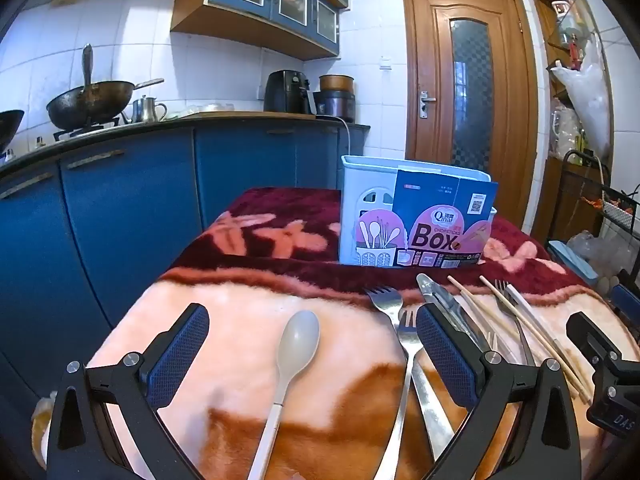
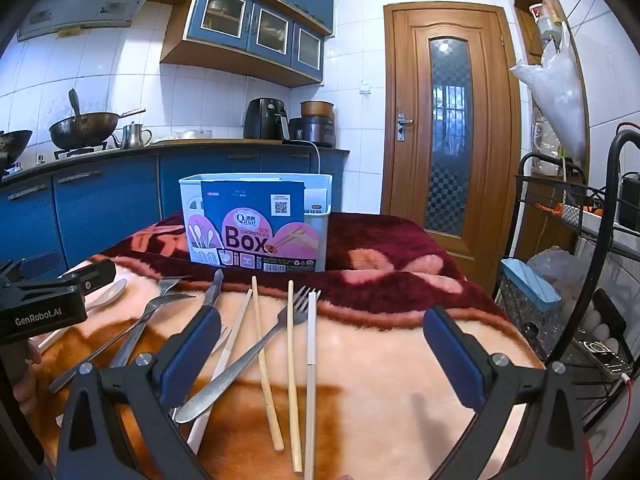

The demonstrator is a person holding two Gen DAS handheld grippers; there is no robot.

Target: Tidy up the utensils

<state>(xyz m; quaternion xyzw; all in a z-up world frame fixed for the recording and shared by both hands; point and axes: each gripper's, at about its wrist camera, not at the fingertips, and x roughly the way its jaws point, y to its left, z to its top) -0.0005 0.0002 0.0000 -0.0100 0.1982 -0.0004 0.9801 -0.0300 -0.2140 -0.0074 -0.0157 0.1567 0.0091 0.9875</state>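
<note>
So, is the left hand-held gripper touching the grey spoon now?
Apart. In the left wrist view the grey spoon lies on the blanket midway in the open left hand-held gripper, with bare blanket showing between its bowl and each blue pad.

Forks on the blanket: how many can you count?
3: one fork and another overlap at the pile's left; a third lies among the chopsticks. Tines half hidden behind the right gripper may be a fourth.

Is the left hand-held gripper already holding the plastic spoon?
No, the spoon lies on the blanket between the open left hand-held gripper fingers, untouched.
</note>
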